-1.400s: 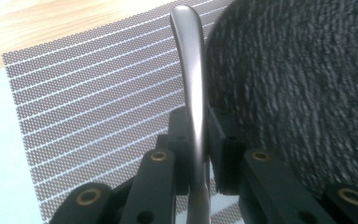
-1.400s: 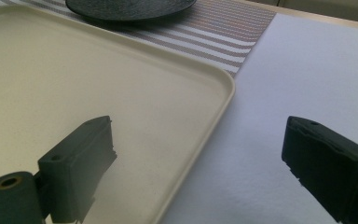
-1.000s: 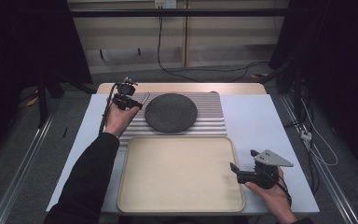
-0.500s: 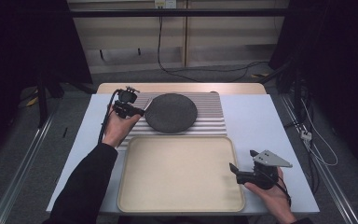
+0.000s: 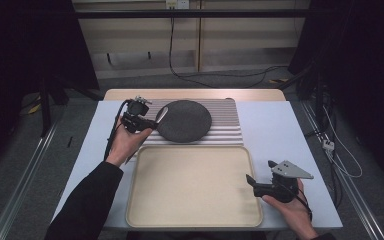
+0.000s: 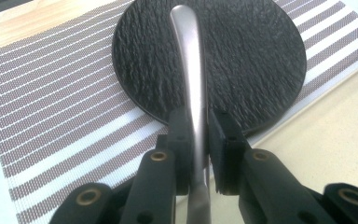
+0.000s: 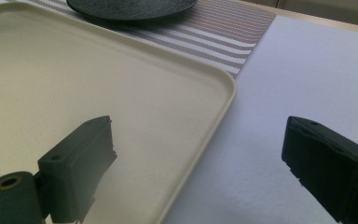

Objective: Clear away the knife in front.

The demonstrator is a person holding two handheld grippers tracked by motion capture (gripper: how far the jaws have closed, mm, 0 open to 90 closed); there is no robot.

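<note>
Seemingly a spoon handle [image 6: 190, 88] sits clamped between the left tool [image 6: 200, 140] pads.

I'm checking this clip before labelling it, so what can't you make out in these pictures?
- Metal utensil: its working end is hidden, left gripper view, behind the left gripper and bottom edge.
- Utensil type: too small in the high view.
- Black plate: cut by the top edge, right gripper view.

Broad beige tray [image 5: 190, 187] bare across its bed, dark round plate [image 5: 185, 120] filling the striped mat's [image 5: 225, 125] middle, open white tabletop [image 5: 275, 130] right of mat and tray, raised tray rim the sole low barrier.
</note>
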